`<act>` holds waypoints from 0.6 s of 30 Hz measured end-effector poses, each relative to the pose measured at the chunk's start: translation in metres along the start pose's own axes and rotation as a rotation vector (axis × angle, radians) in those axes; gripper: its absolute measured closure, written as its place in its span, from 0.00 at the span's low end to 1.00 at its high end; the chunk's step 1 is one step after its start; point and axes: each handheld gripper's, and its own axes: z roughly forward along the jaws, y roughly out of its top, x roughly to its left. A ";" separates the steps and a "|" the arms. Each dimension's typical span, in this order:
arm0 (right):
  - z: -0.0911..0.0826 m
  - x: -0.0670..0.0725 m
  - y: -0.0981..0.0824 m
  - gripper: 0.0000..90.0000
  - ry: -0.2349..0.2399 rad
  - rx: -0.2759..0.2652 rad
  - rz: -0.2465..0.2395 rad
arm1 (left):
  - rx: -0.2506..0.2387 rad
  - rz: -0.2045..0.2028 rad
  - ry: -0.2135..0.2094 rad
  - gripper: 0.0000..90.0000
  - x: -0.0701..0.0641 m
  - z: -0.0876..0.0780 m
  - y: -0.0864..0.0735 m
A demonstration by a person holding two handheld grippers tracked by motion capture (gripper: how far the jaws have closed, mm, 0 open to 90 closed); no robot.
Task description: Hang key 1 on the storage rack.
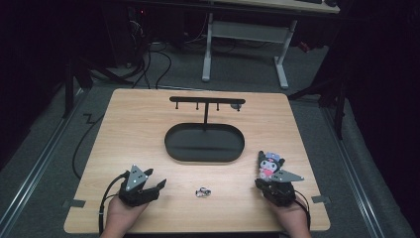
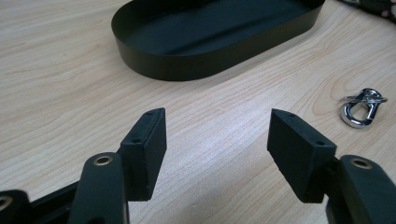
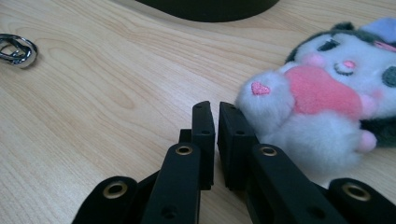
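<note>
Plush toy [image 1: 270, 164] lies near the table's [image 1: 133, 129] right front edge in the high view, just ahead of the right gripper [image 1: 270, 184], which a hand [image 1: 293, 218] steadies from below. We see the left gripper [image 1: 157, 187] resting at the left front, a small metal clasp [image 1: 202, 192] between the two tools, and a black oval tray [image 1: 204, 143] with a hook stand [image 1: 206, 102] farther back.

Left gripper [image 2: 217, 135] view: its jaws stand wide apart with nothing between them (bare wood shows through the gap); the clasp [image 2: 363, 107] lies off to the right, the tray [image 2: 210, 35] ahead.

Right gripper [image 3: 215, 114] view: we find the jaws nearly together, a narrow slit between them, holding nothing. The toy [image 3: 322, 102] lies just beside them, its paw touching the right-hand jaw's outer side; the clasp [image 3: 16, 50] sits far left.
</note>
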 end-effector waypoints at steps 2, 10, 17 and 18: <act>-0.002 0.000 -0.001 0.95 -0.010 0.004 0.011 | -0.004 -0.008 -0.002 0.43 0.002 -0.001 0.000; -0.014 -0.017 -0.011 0.94 -0.074 0.003 0.043 | -0.011 -0.016 -0.006 0.43 0.005 -0.002 0.000; -0.023 -0.030 -0.021 0.91 -0.096 -0.001 0.100 | -0.004 -0.007 -0.019 0.43 0.002 0.003 0.002; -0.023 -0.030 -0.021 0.91 -0.096 -0.001 0.100 | -0.004 -0.007 -0.019 0.43 0.002 0.003 0.002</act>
